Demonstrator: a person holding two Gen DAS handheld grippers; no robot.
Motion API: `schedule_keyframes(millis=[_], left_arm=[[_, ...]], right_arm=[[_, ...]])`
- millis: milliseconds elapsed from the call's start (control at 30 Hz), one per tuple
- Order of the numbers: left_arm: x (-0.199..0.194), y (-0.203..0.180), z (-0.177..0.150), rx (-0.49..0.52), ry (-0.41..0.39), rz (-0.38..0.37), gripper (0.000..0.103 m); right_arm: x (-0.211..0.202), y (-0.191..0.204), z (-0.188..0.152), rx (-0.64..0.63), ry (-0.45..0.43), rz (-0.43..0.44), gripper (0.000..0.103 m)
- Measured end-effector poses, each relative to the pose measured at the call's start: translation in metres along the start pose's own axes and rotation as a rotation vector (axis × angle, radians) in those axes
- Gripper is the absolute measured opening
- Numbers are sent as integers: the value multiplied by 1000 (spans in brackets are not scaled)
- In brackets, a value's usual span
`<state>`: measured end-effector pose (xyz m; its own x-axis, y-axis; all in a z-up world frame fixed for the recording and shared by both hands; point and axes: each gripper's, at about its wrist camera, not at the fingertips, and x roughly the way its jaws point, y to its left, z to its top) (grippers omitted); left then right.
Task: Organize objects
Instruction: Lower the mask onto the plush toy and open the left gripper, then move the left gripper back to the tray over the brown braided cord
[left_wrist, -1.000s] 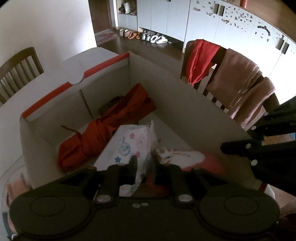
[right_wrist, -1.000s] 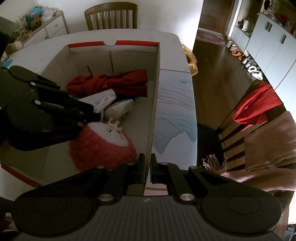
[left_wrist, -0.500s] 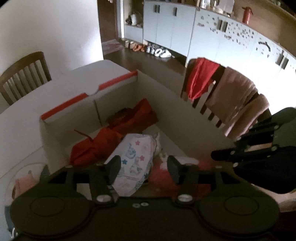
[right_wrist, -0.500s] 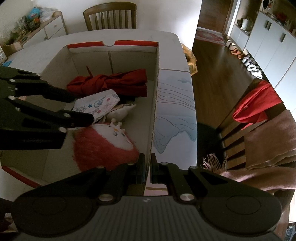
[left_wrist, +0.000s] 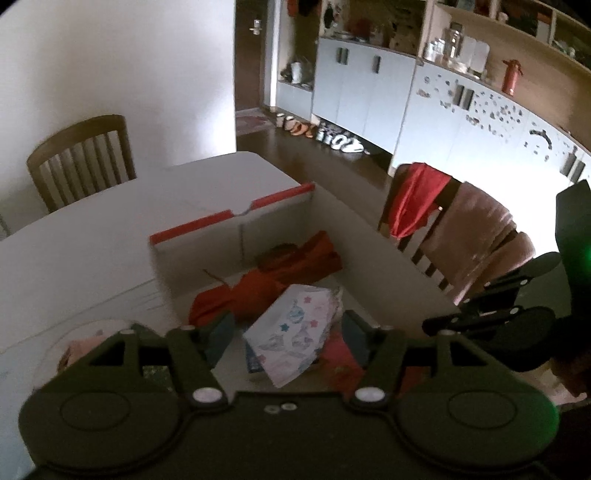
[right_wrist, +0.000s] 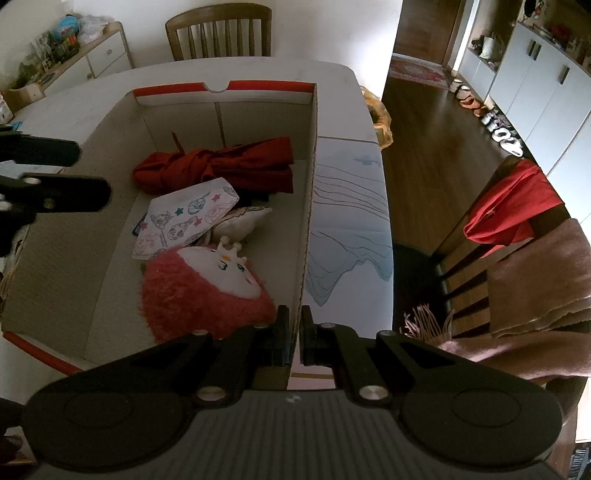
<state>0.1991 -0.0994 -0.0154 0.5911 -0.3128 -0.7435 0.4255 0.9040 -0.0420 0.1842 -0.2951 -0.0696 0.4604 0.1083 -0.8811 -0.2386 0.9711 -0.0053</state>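
Printed pouch (right_wrist: 188, 218), white with cartoon figures and stars, lies flat on the floor of the cardboard box (right_wrist: 308, 206), centre-left of the right wrist frame. Its upper edge overlaps the folded red garment (right_wrist: 221, 166) at the back of the box; its lower edge is just beside the pink plush toy (right_wrist: 199, 291). A small white plush (right_wrist: 245, 221) sits at its right corner, touching it.

In the left wrist view the pouch (left_wrist: 291, 332) shows in the gap between the fingers of the left gripper (left_wrist: 286, 334), but it is down on the box floor, with the pads clear of it and nothing pinched. The jaws are opening and already stand wide. From the right wrist camera the same gripper (right_wrist: 55, 177) is at the left edge of the frame, above the box's left wall.

Right gripper (right_wrist: 291, 334), bottom centre of its frame: fingers pinched narrow on the top edge of the box's right wall, one finger inside, one outside.

Box has a red strip along its far rim and sits on a white table (right_wrist: 347, 110). A printed sheet with blue wavy lines (right_wrist: 349, 221) lies on the table just right of the box. A chair draped with red and pink cloths (right_wrist: 517, 229) stands at far right.
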Motion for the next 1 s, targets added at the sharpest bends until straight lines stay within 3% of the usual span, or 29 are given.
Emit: schedule_keyframes(millis=[233,433,867,1000], left_arm=[[-13,20,-16,-49,-2,36,68],[-37,44,-30,-93,-26,85,84],[-81,105,-69,-204,-36,183,99],[-82,117,-86,-229,-4,210,101]], right_arm=[[0,-1,0,-1,2,-1,4],[-1,-2,0,0,1,-8,4],[-2,1,4,-4,7,-24,5],[-3,2,5,-4,12,-33,5]])
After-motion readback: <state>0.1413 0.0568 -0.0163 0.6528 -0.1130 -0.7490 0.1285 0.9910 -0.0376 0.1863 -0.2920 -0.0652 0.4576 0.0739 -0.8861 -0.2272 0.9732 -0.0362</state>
